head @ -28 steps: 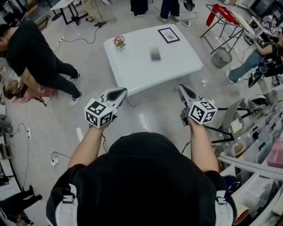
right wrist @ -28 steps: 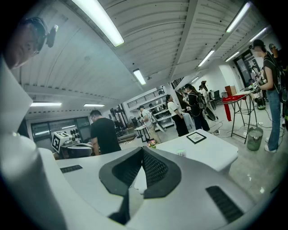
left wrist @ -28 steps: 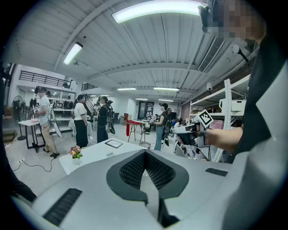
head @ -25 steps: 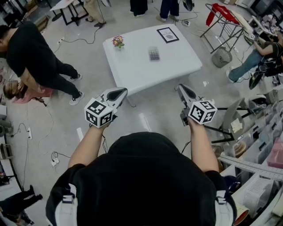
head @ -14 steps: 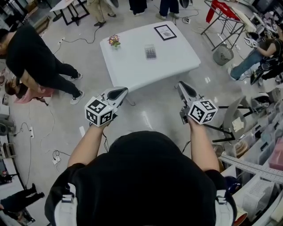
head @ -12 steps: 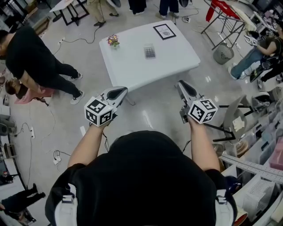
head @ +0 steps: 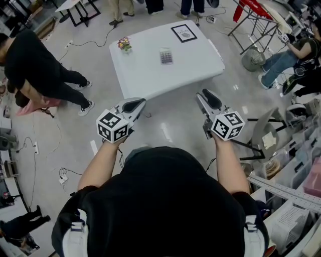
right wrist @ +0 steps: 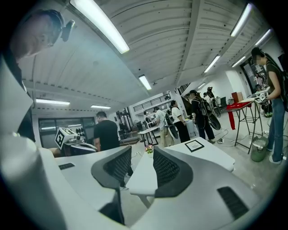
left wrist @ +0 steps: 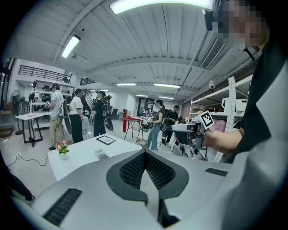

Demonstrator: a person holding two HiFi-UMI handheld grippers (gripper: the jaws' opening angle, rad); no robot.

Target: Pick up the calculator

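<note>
The calculator is small and grey with dark keys and lies flat near the middle of the white table; it also shows in the left gripper view. Both grippers are held over the floor, short of the table's near edge. My left gripper is shut with nothing in it. My right gripper is open; its jaws have just been opening and nothing is between them. In the right gripper view its own jaws hide the calculator.
On the table also stand a small flower pot and a framed picture. A person in black bends at the left. A red rack stands beyond the table, shelving is at my right, and cables lie on the floor.
The right gripper's jaws have spread from shut to open. The table has slid up and left in the head view. Both grippers sit a little nearer its front edge.
</note>
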